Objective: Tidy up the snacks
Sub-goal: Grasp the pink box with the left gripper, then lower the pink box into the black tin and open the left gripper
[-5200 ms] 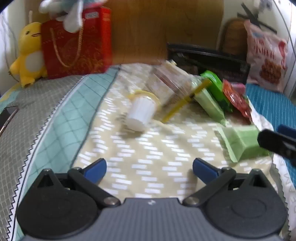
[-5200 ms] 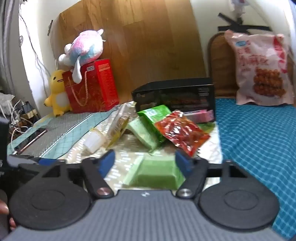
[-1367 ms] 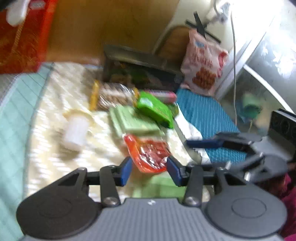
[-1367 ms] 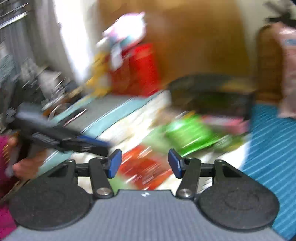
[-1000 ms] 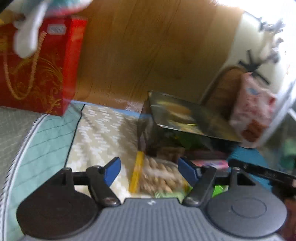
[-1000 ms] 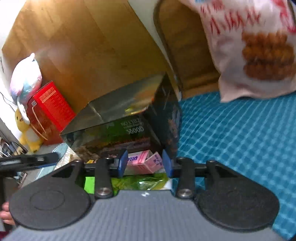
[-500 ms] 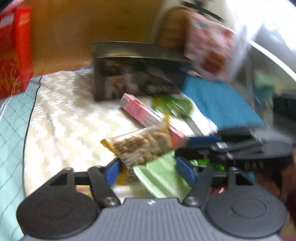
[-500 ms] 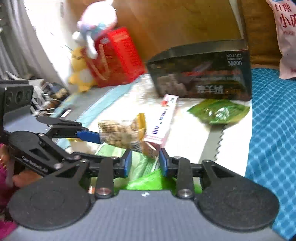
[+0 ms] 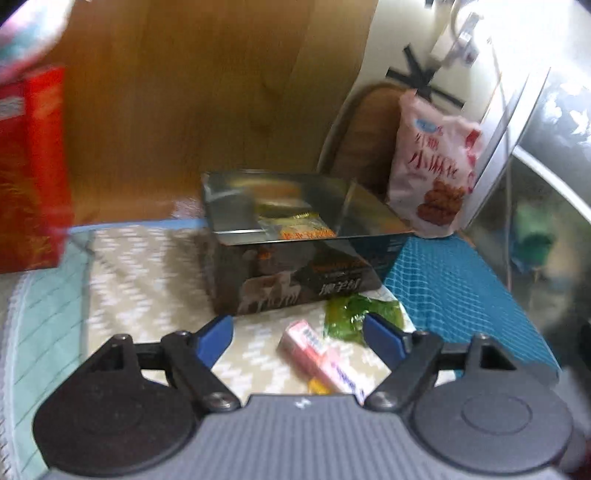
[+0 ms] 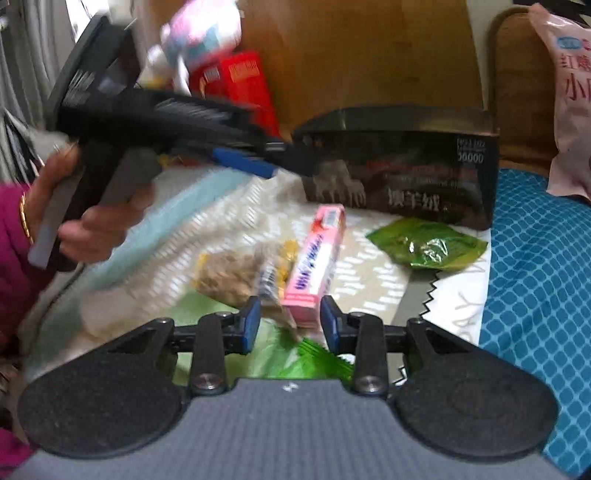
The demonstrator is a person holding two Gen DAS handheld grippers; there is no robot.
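An open black box [image 9: 295,273] stands at the back of the bed cover, with a snack packet [image 9: 295,225] lying inside it. In front of it lie a green packet [image 9: 354,314] and a pink box [image 9: 314,350]. My left gripper [image 9: 299,334] hangs above them with its jaws opening and nothing between the pads. In the right wrist view the left gripper [image 10: 273,162] is held up at the left. My right gripper [image 10: 291,325] is low, jaws opening slightly. The pink box [image 10: 314,266] and a nut packet [image 10: 236,273] lie just at its tips, unpressed.
A red gift bag [image 9: 29,166] and a plush toy [image 10: 199,33] stand at the back left against a wooden board [image 9: 184,110]. A big pink snack bag [image 9: 432,162] leans at the back right above blue checked cloth [image 9: 461,295]. Green wrappers [image 10: 280,354] lie under my right gripper.
The left gripper let go of the nut packet, opened wider and rose toward the black box. The nut packet now lies beside the pink box. The right gripper has hardly moved.
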